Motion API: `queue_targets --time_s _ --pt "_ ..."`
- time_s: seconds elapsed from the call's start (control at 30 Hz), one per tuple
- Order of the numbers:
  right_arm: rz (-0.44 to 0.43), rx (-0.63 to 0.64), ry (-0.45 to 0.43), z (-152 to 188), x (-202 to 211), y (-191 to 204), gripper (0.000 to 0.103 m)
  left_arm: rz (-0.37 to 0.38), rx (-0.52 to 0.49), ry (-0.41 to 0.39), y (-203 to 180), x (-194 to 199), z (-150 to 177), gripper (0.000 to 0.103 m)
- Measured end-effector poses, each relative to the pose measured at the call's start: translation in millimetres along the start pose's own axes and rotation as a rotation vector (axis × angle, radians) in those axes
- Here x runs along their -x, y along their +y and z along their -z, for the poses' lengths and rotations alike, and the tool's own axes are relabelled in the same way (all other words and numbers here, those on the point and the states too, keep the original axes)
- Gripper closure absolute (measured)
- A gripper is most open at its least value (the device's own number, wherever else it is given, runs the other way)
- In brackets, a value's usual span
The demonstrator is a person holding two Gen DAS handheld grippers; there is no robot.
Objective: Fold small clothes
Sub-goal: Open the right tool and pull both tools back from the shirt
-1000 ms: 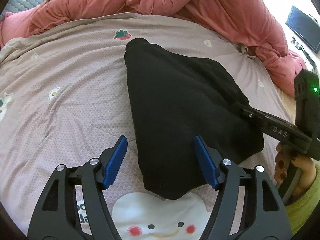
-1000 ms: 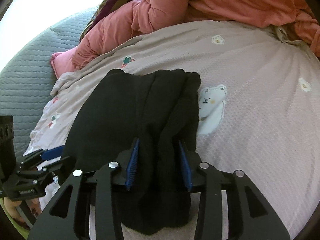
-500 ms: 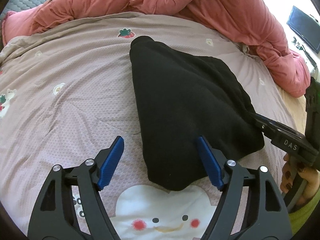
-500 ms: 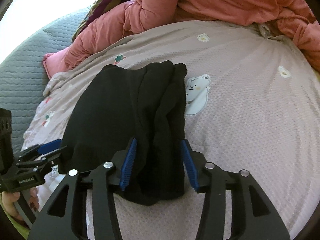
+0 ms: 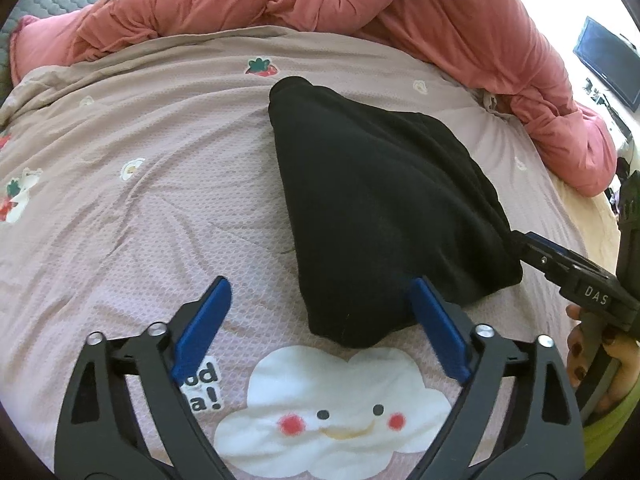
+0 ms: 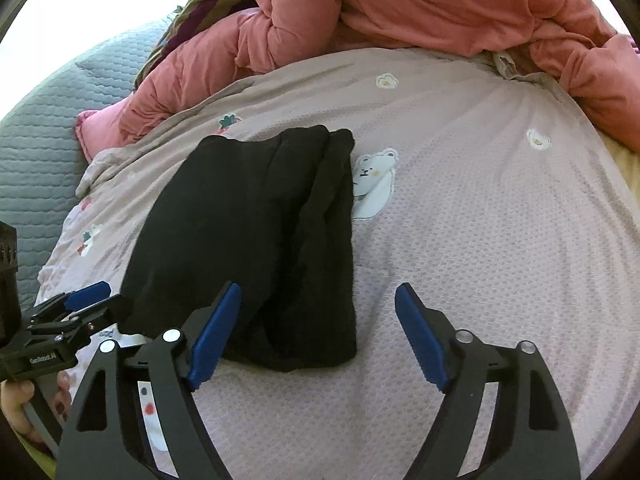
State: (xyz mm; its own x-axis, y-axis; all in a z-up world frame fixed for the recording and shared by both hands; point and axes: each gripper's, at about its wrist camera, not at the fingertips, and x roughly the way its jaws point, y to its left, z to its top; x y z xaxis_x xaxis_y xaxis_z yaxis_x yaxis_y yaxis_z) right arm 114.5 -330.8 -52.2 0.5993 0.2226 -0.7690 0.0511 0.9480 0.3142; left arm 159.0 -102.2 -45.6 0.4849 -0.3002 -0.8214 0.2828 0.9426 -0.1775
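Note:
A black folded garment (image 5: 384, 216) lies flat on the pink printed bedsheet (image 5: 160, 184). It also shows in the right wrist view (image 6: 256, 236). My left gripper (image 5: 320, 320) is open and empty, just short of the garment's near corner. My right gripper (image 6: 318, 332) is open and empty, its left finger beside the garment's near edge. The right gripper also shows at the garment's right edge in the left wrist view (image 5: 560, 268). The left gripper shows at the left in the right wrist view (image 6: 80, 308).
A bunched salmon-pink duvet (image 5: 360, 12) lies across the far side of the bed, also in the right wrist view (image 6: 400, 12). A grey quilted cover (image 6: 36, 128) lies to the left. A dark screen (image 5: 608, 60) stands off the bed at the far right.
My right gripper has opened, let go of the black garment and pulled back. The garment now rests flat on the sheet. My left gripper has drawn back a little, still open.

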Motion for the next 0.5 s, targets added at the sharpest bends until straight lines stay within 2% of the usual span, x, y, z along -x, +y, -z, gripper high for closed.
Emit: queue_targets --time_s 0.17,0.2,0.23,0.5 --pt "0.017 -0.001 0.0 -1 3 7 0.024 -0.007 0.002 -0.002 5 6 2 0.01" --pt "0.018 0.001 -0.006 -1 5 8 0.008 -0.01 0.001 -0.003 6 8 2 0.01" --pt "0.024 0.003 -0.029 -2 9 11 0.004 -0.018 0.0 -0.011 8 11 3 0.01" --pt "0.022 0.032 -0.141 -4 45 27 0.005 -0.06 0.004 -0.075 18 38 8 0.01"
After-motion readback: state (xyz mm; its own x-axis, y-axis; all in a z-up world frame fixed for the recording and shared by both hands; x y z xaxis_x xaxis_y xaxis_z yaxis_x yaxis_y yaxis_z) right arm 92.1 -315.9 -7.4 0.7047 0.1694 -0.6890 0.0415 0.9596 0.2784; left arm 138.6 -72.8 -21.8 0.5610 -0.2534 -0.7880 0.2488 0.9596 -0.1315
